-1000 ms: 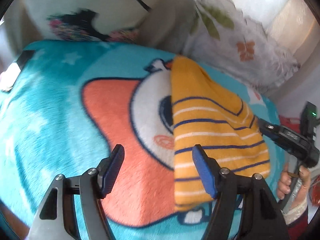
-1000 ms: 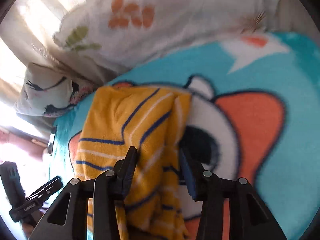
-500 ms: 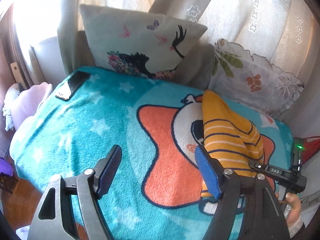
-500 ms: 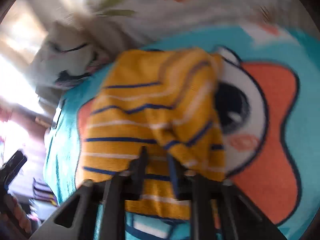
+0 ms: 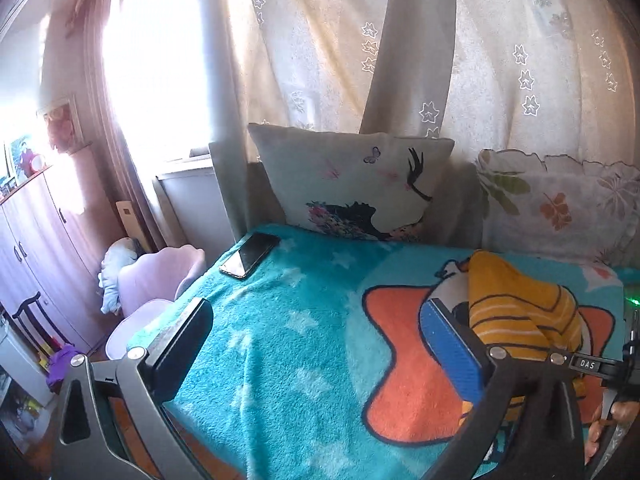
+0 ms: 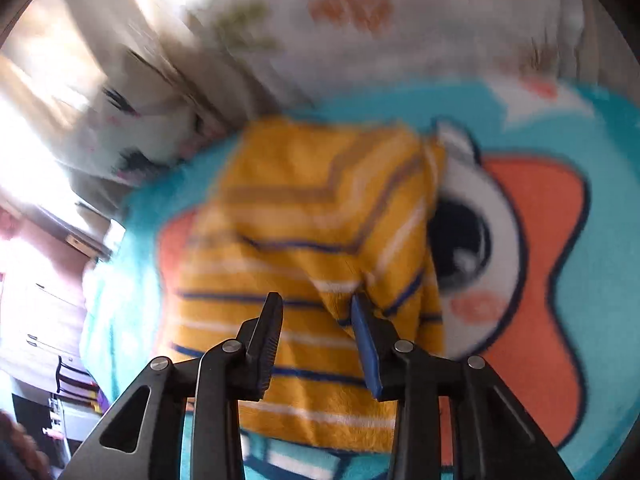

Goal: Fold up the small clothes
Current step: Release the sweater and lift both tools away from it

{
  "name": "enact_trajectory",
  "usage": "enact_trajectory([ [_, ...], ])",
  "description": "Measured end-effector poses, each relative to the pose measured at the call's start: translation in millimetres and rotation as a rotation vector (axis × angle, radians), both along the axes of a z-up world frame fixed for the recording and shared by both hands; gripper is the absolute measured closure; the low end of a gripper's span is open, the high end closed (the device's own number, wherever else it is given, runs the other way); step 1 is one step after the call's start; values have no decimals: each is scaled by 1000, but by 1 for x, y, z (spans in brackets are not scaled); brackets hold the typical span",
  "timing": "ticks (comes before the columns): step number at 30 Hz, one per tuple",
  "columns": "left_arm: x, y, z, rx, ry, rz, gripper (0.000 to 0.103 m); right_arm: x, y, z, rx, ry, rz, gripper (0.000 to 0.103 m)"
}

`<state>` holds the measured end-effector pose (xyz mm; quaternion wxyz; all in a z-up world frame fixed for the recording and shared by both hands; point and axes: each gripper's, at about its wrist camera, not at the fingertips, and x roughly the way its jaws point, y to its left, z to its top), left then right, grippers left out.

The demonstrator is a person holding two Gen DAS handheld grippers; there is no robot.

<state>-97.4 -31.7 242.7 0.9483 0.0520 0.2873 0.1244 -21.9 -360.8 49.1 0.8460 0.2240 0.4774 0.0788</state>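
Presently, one yellow striped top (image 6: 304, 240), folded over itself, lying on the teal cartoon blanket (image 5: 288, 320) near the flowered pillow (image 5: 560, 208). Right tool (image 6: 316, 312): jaws just reopened after a full pinch, now parted above the cloth with nothing clamped, so a fold appears laid and released. Left tool (image 5: 316, 336): jaws just widened fully, empty, raised well back from the top. Open blanket to the left of the top; phone (image 5: 250, 254) near the far corner; bed edge close below.
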Motion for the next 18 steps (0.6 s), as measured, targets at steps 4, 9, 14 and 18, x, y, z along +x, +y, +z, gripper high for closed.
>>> enact_trajectory([
  [4,4,0,-8,-11,98,-81,0,-24,6,8,-95,12,27,66],
  [9,9,-10,-32,-47,158,-194,0,-66,-4,18,-122,6,-57,50],
  [14,26,-23,-60,-171,308,-340,0,-97,-13,22,-146,59,-139,46],
  [18,28,-35,-71,-154,354,-418,0,-115,1,33,-200,66,-189,46],
])
